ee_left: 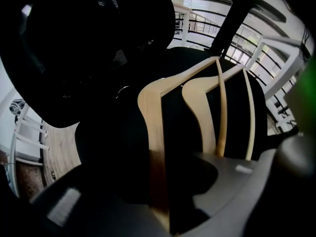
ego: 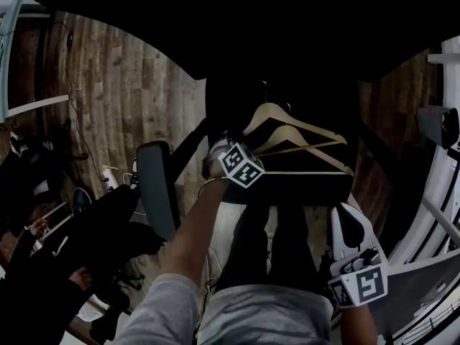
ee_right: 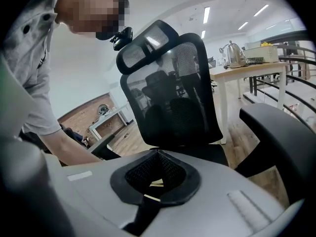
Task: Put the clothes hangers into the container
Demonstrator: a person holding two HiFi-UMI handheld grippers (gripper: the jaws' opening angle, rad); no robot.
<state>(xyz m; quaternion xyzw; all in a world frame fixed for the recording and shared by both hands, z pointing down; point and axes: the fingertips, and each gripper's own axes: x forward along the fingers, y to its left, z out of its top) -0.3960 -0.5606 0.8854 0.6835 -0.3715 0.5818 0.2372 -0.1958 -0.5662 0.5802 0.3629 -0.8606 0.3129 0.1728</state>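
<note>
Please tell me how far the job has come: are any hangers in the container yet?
Done: nothing visible; both wooden hangers lie on the black chair seat, and no view shows a container. In hand: the left gripper is down at them, jaws apart, the nearer hanger passing between them, apparently not clamped. The right gripper is shut, empty and away from them. Left: grip, carry and place both.
</note>
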